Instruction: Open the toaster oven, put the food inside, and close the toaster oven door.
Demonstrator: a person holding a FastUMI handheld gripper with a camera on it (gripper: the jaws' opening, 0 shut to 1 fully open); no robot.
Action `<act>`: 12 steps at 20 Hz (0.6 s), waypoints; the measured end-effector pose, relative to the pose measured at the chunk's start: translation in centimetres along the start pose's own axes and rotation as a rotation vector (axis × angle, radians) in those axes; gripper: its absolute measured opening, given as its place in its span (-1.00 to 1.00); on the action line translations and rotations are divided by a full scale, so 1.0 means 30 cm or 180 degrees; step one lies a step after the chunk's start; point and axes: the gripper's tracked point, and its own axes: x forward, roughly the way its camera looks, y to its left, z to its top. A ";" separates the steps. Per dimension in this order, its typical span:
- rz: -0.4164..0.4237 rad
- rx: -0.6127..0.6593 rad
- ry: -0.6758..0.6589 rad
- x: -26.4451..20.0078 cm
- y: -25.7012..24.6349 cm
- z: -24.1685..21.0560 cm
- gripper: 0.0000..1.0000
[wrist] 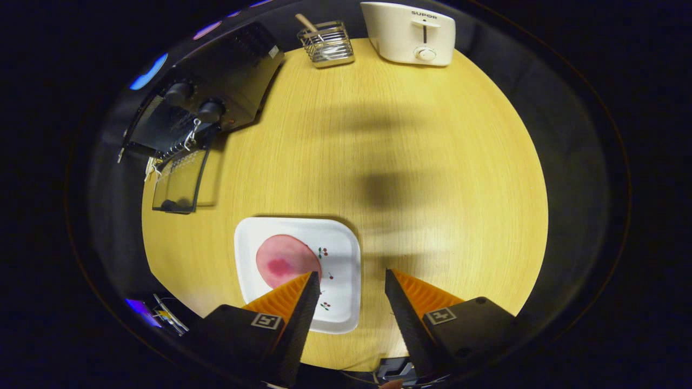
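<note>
- The claw (350, 281) stands apart, gripping nothing, its two wedge-shaped fingers (292, 302) ribbed on their faces; each finger base carries a small square printed marker.
- Under the left finger lies a white square plate (346, 254) with rounded corners, glossy, dotted with small cherry prints.
- On the plate rests the food (284, 262), a flat round pink slice with a darker blotch near its middle; the left fingertip overlaps its near edge in the view.
- The right finger hangs over bare counter (432, 162), just beside the plate.
- The counter is round, pale yellow wood with fine straight grain, matte, with soft dark shadows across its middle.
- Beyond the plate to the left stands the oven (216, 92), a black boxy metal body with two round knobs; its glass door (178, 183) lies dropped open onto the counter, dark-framed, with a handle at its far lip.
- At the far edge sits a wire basket (326, 43), silvery and square, with a wooden handle poking out.
- Beside the basket stands a cream toaster (408, 32), smooth plastic, with a slider and a round dial; the word "SUPOR" is printed on top.
- Dark booth cloth surrounds the counter.
</note>
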 end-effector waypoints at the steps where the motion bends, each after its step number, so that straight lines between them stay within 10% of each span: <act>1: -0.0020 -0.0023 0.0028 0.012 -0.005 -0.004 0.38; 7: 0.0166 0.0083 0.0121 0.016 -0.008 -0.011 -0.79; 12: 0.1057 0.0702 0.0173 0.004 0.016 -0.026 -0.90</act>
